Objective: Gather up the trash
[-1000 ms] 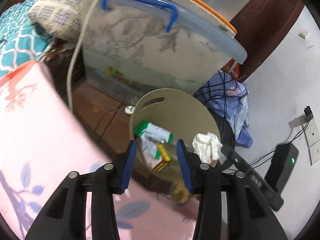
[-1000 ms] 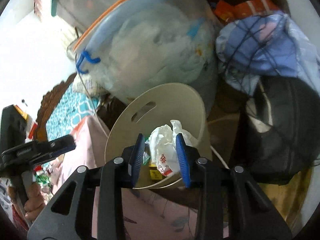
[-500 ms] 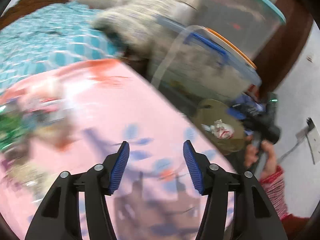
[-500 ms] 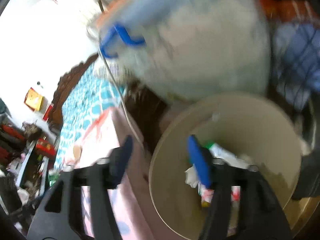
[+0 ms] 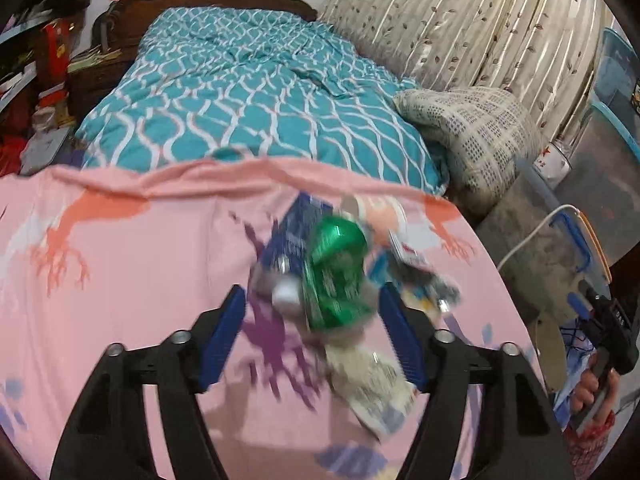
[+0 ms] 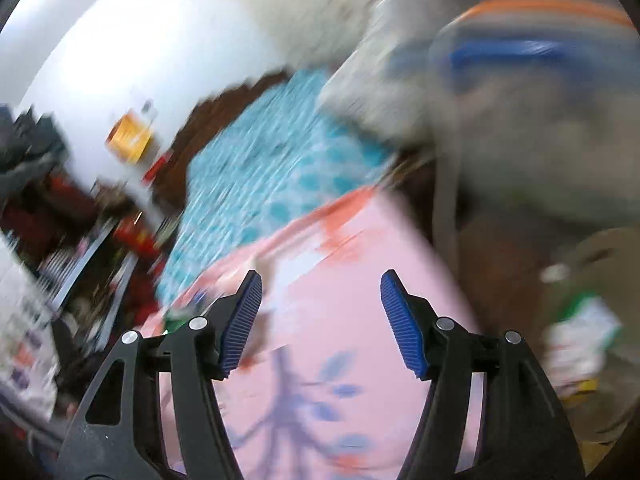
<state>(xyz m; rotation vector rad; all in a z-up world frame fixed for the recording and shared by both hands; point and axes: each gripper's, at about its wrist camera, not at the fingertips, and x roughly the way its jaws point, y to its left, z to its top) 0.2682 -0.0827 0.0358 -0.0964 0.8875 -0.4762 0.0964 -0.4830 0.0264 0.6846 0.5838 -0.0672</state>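
A heap of trash lies on the pink sheet (image 5: 120, 280): a crushed green wrapper (image 5: 336, 272), a blue packet (image 5: 296, 232) and a white wrapper (image 5: 372, 384). My left gripper (image 5: 312, 300) hovers just short of it. Its jaws are opening and the green wrapper sits in the gap without touching the pads. In the blurred right wrist view my right gripper (image 6: 320, 284) stands open over the pink sheet (image 6: 340, 320), with nothing between its fingers. The beige bin (image 6: 600, 248) at the right edge holds dropped trash (image 6: 580, 332).
A teal quilt (image 5: 240, 92) covers the far bed, with a checked pillow (image 5: 472, 128) at its right. Plastic storage boxes (image 5: 560, 248) and curtains stand to the right. A hand (image 5: 592, 392) holds the other gripper near the bin (image 5: 548, 356). Cluttered shelves fill the left side.
My left gripper swung from the bin to the trash heap on the pink sheet, widening. My right gripper released the white crumpled trash into the bin and swung left toward the bed.
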